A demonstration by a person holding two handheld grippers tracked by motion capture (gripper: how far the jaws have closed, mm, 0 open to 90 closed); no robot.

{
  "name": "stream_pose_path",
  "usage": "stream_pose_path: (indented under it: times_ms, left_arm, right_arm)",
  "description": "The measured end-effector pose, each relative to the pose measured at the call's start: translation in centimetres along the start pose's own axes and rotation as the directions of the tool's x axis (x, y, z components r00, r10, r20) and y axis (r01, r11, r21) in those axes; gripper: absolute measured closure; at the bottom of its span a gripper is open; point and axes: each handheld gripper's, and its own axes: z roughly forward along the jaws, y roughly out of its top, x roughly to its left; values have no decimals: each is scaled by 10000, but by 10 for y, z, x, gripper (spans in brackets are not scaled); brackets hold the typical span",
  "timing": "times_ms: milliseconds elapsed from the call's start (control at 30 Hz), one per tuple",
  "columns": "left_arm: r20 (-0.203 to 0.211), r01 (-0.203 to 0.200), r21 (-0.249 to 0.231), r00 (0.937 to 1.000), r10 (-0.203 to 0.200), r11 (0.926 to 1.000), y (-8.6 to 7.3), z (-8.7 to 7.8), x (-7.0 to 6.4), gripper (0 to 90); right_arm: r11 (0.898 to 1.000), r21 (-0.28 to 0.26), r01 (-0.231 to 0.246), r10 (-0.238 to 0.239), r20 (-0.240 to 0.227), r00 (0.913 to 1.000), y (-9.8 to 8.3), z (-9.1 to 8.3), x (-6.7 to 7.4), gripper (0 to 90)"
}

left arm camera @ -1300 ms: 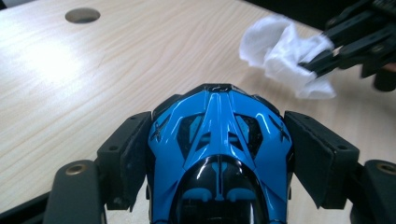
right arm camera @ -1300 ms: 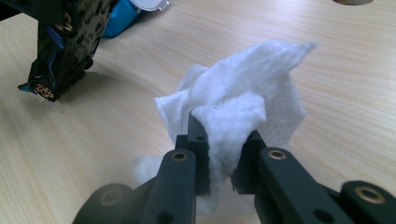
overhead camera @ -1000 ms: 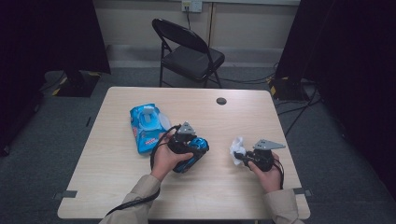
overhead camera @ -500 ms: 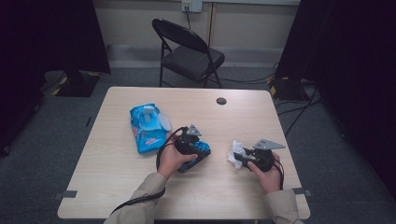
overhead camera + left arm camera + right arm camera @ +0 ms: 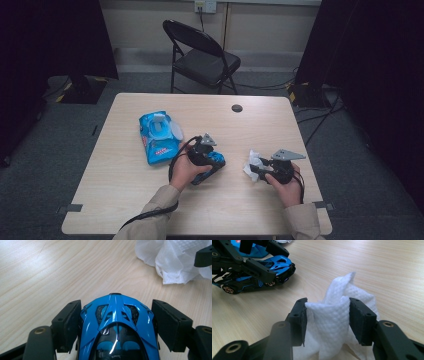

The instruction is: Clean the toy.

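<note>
my left gripper [image 5: 115, 322] clamps the blue car [image 5: 117, 327] by its 2 sides; the car rests on the table [image 5: 125, 200], near center. my right gripper [image 5: 327, 320] has just been opening, with the wipe [image 5: 332, 322] bunched between its jaws and touching both pads; i judge the grip slack. wipe and car lie near each other, apart. judged progress: wipe out of the pack, car held ready, wiping left to do. the wipe pack [image 5: 159, 137] lies beyond the car, flap open. a chair [image 5: 202, 55] stands behind the table. nothing blocks the path between wipe and car.
</note>
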Motion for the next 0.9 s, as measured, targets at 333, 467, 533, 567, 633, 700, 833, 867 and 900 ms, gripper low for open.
stream_pose_path:
  times_ms: [333,467,533,567,633,700,833,867,900]
  left_arm:
    - [80,104,-347,9999,-101,9993,7,-7,-1,255]
    - [81,173,-350,9998,-170,9992,7,-9,-3,223]
    - [59,173,-338,9998,-171,9993,5,-10,-2,221]
    - [69,314,-349,9995,-311,9989,3,-12,-2,211]
    - [23,304,-334,9995,-304,9990,3,-14,-1,207]
    - [96,354,-376,9993,-351,9987,2,-18,-1,199]
    - [205,345,-300,9992,-339,9990,1,-28,-1,186]
    - [224,356,-409,9991,-347,9985,-1,-33,-1,180]
    - [224,356,-409,9991,-347,9985,-1,-33,-1,177]
  right_arm:
    - [9999,64,84,-83,-111,9999,0,0,1,460]
    - [9998,136,126,-125,-77,9999,0,1,2,421]
    - [9998,141,157,-156,-59,9999,0,0,2,406]
    - [9998,143,132,-132,-54,9999,0,0,2,359]
    - [9998,111,172,-172,17,9999,0,-1,2,343]
    - [9997,126,193,-193,-5,9998,0,-1,1,327]
    - [9995,199,246,-246,10,9997,2,-5,2,255]
    - [9994,177,289,-290,27,9996,3,-7,3,250]
    - [9994,177,289,-290,27,9996,3,-7,3,250]
